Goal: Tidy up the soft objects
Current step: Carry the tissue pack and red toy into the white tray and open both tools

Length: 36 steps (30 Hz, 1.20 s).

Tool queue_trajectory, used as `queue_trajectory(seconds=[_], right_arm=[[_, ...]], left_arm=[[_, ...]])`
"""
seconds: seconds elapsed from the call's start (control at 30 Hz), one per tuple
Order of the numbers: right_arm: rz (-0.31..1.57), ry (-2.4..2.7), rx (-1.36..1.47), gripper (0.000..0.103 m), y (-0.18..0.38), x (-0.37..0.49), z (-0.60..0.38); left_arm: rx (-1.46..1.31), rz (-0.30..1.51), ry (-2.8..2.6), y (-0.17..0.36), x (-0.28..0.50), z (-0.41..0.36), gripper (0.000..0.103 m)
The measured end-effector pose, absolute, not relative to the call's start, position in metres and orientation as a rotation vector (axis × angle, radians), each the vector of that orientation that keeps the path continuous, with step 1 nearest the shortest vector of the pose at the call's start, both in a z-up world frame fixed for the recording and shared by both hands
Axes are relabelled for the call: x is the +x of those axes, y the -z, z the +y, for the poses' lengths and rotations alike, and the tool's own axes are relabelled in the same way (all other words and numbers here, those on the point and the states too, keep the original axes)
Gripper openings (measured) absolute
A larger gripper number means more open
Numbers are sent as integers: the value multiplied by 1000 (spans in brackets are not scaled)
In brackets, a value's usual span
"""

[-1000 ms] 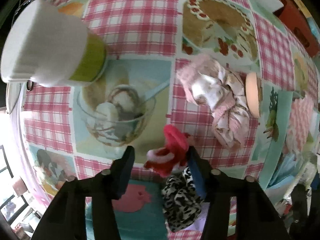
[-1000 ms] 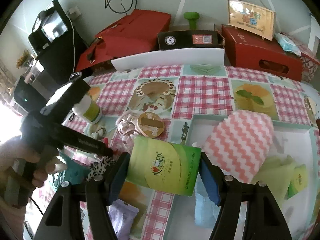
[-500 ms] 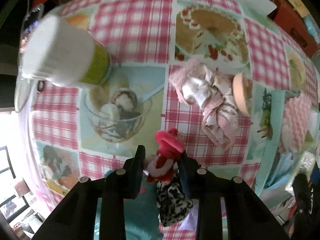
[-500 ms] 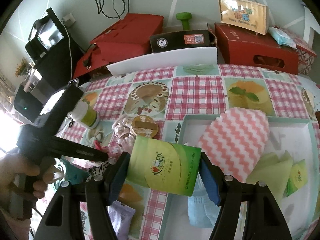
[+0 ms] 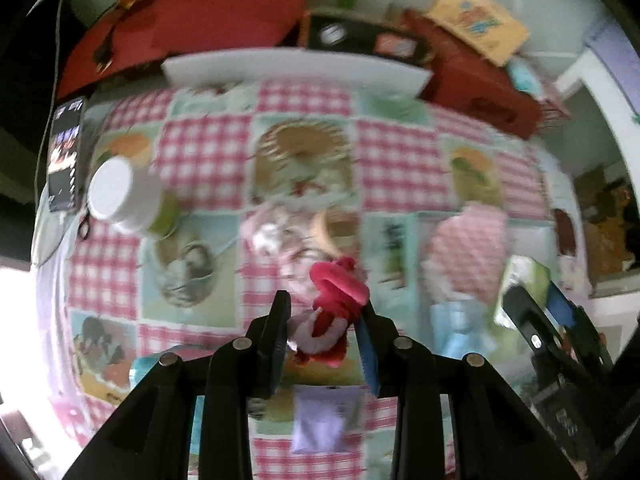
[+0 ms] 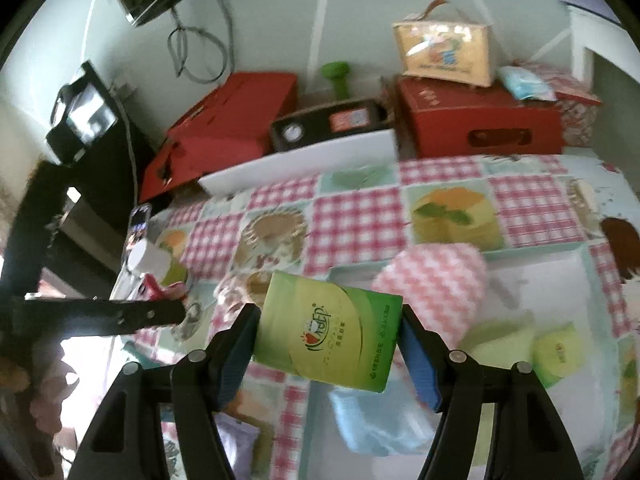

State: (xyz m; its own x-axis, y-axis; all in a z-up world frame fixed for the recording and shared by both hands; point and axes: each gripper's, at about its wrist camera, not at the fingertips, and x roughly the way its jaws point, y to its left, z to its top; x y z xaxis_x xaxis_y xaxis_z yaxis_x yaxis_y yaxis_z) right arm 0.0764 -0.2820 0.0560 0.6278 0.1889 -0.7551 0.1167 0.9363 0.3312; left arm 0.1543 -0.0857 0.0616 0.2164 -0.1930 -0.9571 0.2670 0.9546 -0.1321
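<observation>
Two grippers each hold something. The left gripper point(image 5: 324, 332) has squeezed shut on the red plush toy point(image 5: 334, 308) and lifted it off the checked tablecloth point(image 5: 208, 156), so it can go to the tray point(image 6: 536, 280). The right gripper point(image 6: 328, 344) still pinches the green tissue pack point(image 6: 328, 338) above that tray.

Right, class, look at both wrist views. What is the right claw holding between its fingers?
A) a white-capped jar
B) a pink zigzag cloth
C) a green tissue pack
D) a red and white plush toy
C: in the right wrist view the right claw is shut on the green tissue pack, while the red plush toy sits in the left claw.
</observation>
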Motion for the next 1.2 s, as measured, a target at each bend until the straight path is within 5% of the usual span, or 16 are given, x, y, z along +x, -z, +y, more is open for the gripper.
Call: queue_trajectory(seconds=[0.67,1.2], right_arm=[[926,492,447,71,-43,-1,-437],[1151,439,398,71,12,13,-422]], left_arm=[[179,1278,590,-19,71,-208,33],[301,1327,632,36,37,-248,33]])
